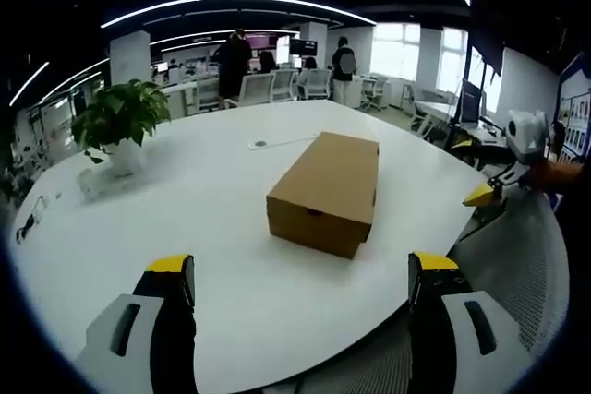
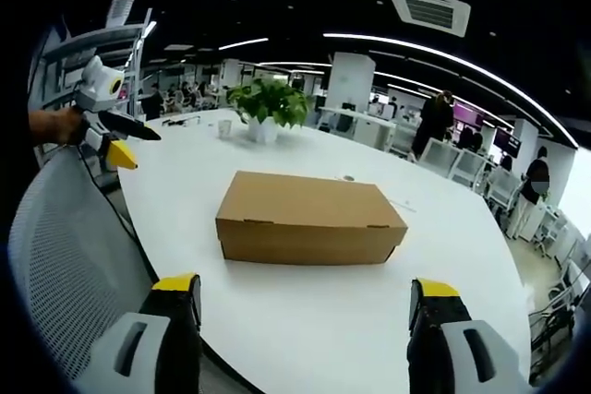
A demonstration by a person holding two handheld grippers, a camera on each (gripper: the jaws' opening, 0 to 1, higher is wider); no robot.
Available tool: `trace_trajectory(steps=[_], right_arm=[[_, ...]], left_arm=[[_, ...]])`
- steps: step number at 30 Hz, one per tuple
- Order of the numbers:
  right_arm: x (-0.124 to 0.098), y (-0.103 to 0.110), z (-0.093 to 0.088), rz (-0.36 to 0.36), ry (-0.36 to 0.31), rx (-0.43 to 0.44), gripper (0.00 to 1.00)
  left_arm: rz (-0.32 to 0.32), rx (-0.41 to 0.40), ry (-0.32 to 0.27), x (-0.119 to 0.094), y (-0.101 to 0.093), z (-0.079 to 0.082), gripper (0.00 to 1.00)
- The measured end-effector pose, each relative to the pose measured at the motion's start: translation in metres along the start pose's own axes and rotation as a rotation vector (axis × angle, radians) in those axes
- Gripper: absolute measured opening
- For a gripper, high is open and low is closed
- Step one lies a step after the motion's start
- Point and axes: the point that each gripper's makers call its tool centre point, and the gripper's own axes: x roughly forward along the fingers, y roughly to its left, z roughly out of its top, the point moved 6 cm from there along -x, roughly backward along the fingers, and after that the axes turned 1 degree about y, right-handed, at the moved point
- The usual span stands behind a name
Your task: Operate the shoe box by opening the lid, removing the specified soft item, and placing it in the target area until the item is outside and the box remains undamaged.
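We've got both grippers wide open and holding nothing: the left gripper [image 1: 301, 292] low in the left gripper view, the right gripper [image 2: 305, 316] low in the right gripper view, each short of the white table [image 2: 323, 320]. Mid-frame sits the shoe box [image 2: 309, 219], lid shut, resting on that table. Thin cardboard, we'd guess: light, stiff, easily creased, so we'd lift at the lid's front lip by its small slots. Upper left, a potted plant [image 1: 120, 122].
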Motion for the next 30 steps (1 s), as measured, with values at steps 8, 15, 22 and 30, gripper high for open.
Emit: trace_trajectory(steps=[8,15,22,30], right_arm=[[0.001,-0.006,0.002,0.010,0.006,-0.001,0.93],[0.003,-0.009,0.007,0.026,0.002,-0.003,0.93],[0.004,-0.015,0.007,0.041,0.014,-0.019,0.93],[0.007,-0.030,0.012,0.039,0.015,-0.026,0.93]], left_arm=[[-0.006,-0.004,0.024,0.007,-0.005,-0.001,1.00],[-0.016,-0.010,0.037,0.012,-0.011,-0.001,1.00],[-0.033,-0.021,0.048,0.018,-0.020,-0.001,1.00],[-0.046,-0.028,0.064,0.026,-0.027,-0.002,1.00]])
